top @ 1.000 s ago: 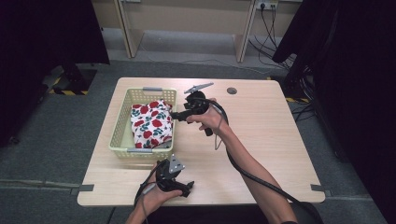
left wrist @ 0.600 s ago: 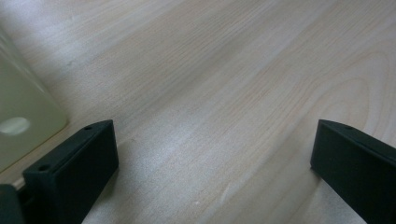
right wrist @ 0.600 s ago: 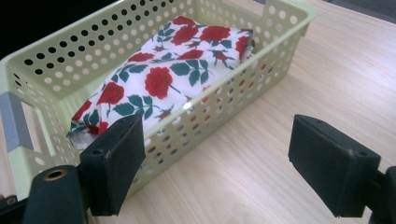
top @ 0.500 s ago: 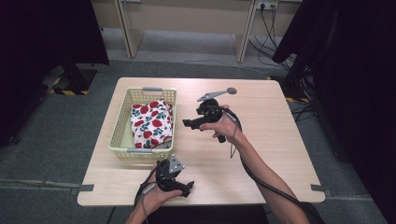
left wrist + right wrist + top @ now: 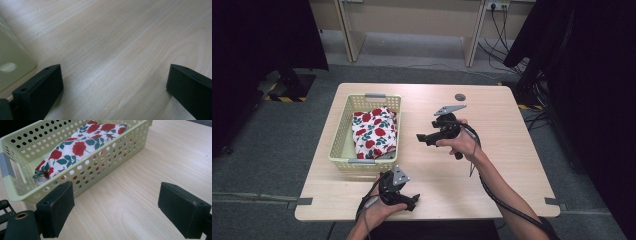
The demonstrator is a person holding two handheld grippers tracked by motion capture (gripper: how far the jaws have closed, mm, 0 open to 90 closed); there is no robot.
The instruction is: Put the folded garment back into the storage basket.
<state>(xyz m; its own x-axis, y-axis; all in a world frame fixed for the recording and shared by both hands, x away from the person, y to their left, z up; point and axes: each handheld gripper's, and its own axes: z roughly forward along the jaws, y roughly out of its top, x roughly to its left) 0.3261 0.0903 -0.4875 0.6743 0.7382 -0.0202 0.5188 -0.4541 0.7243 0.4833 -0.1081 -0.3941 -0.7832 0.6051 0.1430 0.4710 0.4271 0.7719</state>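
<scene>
A pale green perforated basket stands on the left half of the wooden table. A folded white cloth with red roses lies inside it. My right gripper, held in a hand, hovers just right of the basket with its jaws pointing at it. Its jaws have just been opening and nothing is between them. In the right gripper view the basket and the cloth lie ahead of the open right gripper. My left gripper rests near the front edge, open, over bare wood.
A small dark round disc sits at the back of the table. Black curtains hang at both sides of the room. The basket's corner shows at the left of the left gripper view. Cables trail from both grippers.
My right gripper has drawn back from the basket's right rim, moving right and toward the front. Its jaws stand a little wider. The left gripper has stayed put.
</scene>
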